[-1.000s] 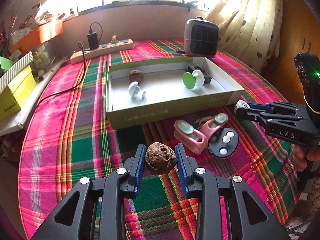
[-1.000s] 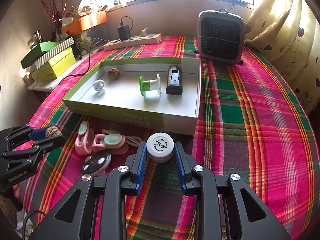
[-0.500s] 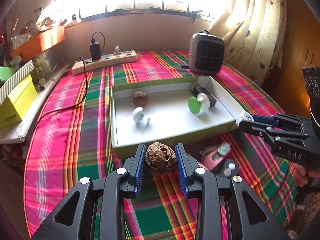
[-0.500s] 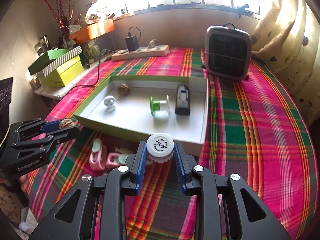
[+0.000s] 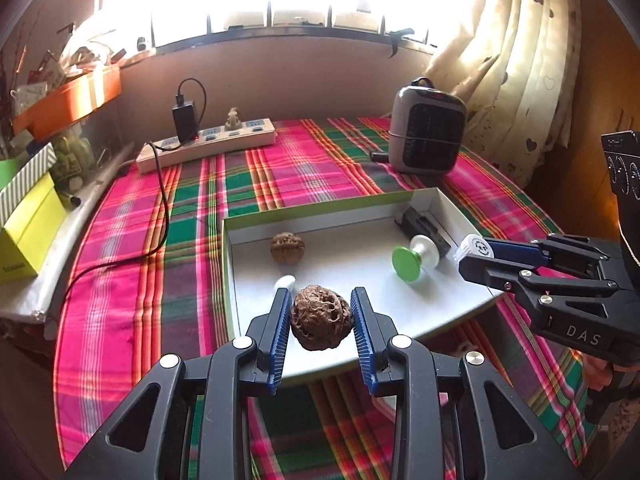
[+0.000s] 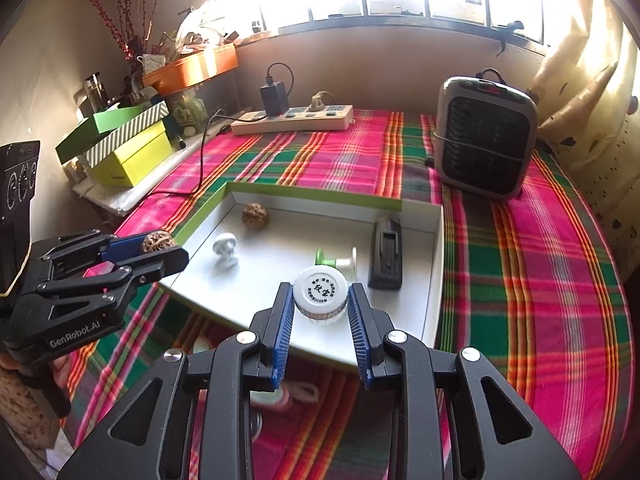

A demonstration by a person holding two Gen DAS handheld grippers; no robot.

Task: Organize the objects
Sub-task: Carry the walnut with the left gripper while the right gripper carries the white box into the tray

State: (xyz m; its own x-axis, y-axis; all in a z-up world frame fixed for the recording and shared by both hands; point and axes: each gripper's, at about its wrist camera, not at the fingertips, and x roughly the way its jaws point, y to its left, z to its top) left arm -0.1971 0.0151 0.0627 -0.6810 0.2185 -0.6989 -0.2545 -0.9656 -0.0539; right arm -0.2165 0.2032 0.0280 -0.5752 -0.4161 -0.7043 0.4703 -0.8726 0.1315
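- A shallow white box [image 6: 436, 240] with green outer walls is taken as the collecting place on the plaid tablecloth [image 6: 520, 280]; everything below is placed relative to it.
- Four things are already seen lying inside the box: a walnut [image 6: 255, 216] near its far left corner, a small white knob [image 6: 225, 249] in front of that walnut, a green-and-white spool [image 6: 336, 259] towards the middle, and a black clip-like piece [image 6: 386, 258] along the right wall.
- A second walnut [image 5: 320, 317] is held between the blue pads of the left gripper [image 5: 320, 322], which are closed narrowly on it; it is carried in the air above the box's near left edge and has not been set down.
- A small white-capped jar [image 6: 320, 294] is clamped in the narrowly closed jaws of the right gripper [image 6: 320, 312]; it is held above the box's near edge, towards the right half, and is likewise not yet placed.
- Just outside the box's near wall, pale pink and white items [image 6: 288, 394] are glimpsed on the cloth under the right gripper; they are mostly hidden, and what they are cannot be told.
- The task is judged to be past its midpoint: four things are boxed, two are in transit, and at least the items outside the near wall remain to be collected.
- The heater [image 6: 484, 140] and power strip [image 6: 292, 120] beyond the box's far wall are judged not to be part of the sorting.
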